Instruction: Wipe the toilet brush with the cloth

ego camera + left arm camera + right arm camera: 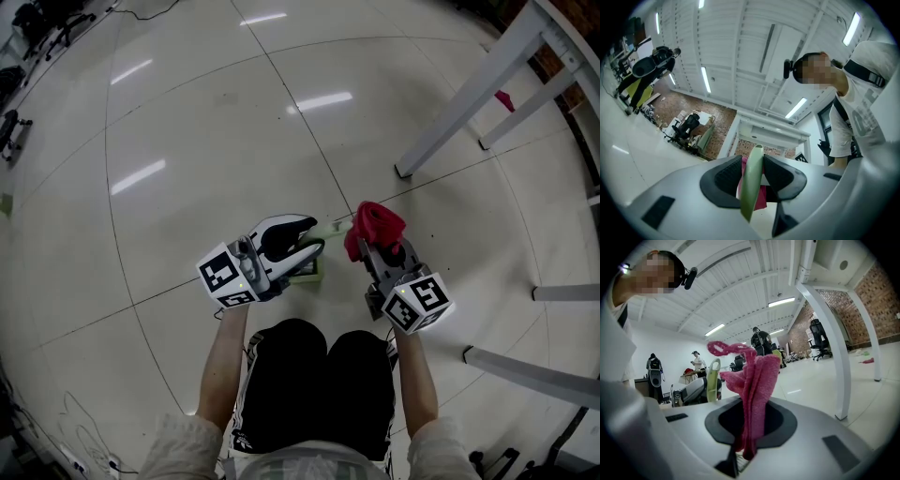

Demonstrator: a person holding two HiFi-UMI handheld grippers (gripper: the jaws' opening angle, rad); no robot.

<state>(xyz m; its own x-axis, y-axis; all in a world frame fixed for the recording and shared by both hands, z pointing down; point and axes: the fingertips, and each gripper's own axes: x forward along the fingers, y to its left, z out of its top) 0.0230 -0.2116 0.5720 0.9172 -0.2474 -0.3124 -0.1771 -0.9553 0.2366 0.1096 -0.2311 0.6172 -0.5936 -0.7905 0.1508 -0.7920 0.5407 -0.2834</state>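
Note:
My left gripper (314, 247) is shut on the pale green handle of the toilet brush (330, 228); a darker green part of the brush (308, 270) shows just under the jaws. In the left gripper view the handle (751, 185) stands clamped between the black pads, with my left gripper (753, 176) tilted up towards the ceiling. My right gripper (372, 247) is shut on a crumpled red-pink cloth (376, 224), a little right of the brush handle and apart from it. In the right gripper view the cloth (756, 380) rises out of my right gripper (750, 420), with the brush handle (712, 379) to its left.
White table legs (466, 96) slant across the floor at upper right, and more legs (530, 370) lie at lower right. A small pink item (504, 99) lies beyond them. The person's knees in black shorts (319, 375) are right below both grippers. Cables (84, 441) lie at lower left.

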